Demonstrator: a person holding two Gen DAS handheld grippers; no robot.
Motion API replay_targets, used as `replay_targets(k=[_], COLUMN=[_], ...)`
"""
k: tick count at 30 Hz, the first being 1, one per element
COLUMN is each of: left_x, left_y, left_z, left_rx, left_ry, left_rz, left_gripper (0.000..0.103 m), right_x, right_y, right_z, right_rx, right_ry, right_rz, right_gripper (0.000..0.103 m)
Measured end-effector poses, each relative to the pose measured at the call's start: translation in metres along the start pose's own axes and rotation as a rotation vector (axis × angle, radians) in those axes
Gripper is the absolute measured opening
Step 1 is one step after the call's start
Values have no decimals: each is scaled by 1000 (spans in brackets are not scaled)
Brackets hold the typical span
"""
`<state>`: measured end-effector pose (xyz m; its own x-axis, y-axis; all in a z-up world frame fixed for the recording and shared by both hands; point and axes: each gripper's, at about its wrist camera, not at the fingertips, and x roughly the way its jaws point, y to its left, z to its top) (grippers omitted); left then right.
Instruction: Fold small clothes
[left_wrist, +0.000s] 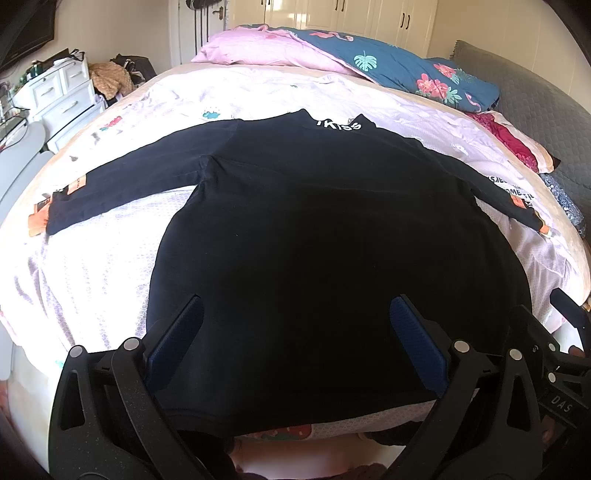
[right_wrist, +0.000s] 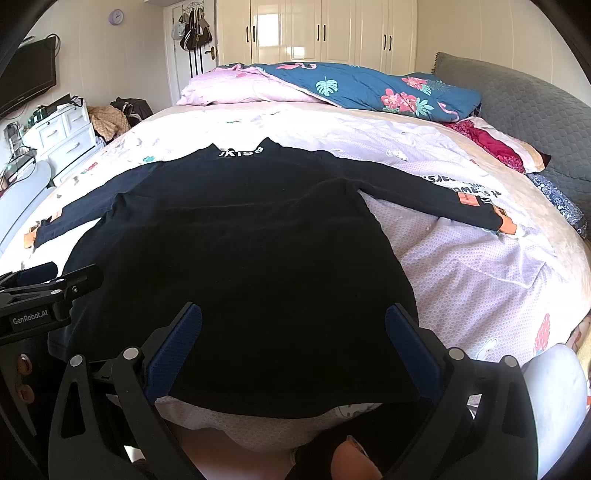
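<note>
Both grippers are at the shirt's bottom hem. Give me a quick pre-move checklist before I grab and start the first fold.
1. black shirt lies flat, front down: ok.
2. Both sleeves spread out, left sleeve, right sleeve: ok.
3. left gripper open over the hem: ok.
4. right gripper open over the hem: ok.
5. Fingers touching the fabric: cannot tell.
6. Quilt beneath is smooth: not ok, wrinkled at right.

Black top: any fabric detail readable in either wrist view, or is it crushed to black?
Left wrist: black top mostly crushed, only the sleeve seam and white collar print read; heavy fisheye bowing of the bed. Right wrist: same top, faint folds; glare on wardrobe doors.
</note>
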<state>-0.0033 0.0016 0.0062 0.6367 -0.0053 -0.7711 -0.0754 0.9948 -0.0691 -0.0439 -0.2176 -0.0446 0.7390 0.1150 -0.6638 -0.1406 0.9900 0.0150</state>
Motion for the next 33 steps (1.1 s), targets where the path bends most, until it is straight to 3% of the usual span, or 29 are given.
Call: replay_targets(k=[20,33], left_x=[4,18], left_y=[1,2], left_z=[4,25], left_rx=[-5,-18], left_ry=[8,12], left_rz=[-4,3], left_gripper=[95,95], right_x=[6,20], right_y=[1,1], right_z=[5,23], right_rx=[6,16], right_ry=[12,21], right_rz=[9,8], right_gripper=[99,99])
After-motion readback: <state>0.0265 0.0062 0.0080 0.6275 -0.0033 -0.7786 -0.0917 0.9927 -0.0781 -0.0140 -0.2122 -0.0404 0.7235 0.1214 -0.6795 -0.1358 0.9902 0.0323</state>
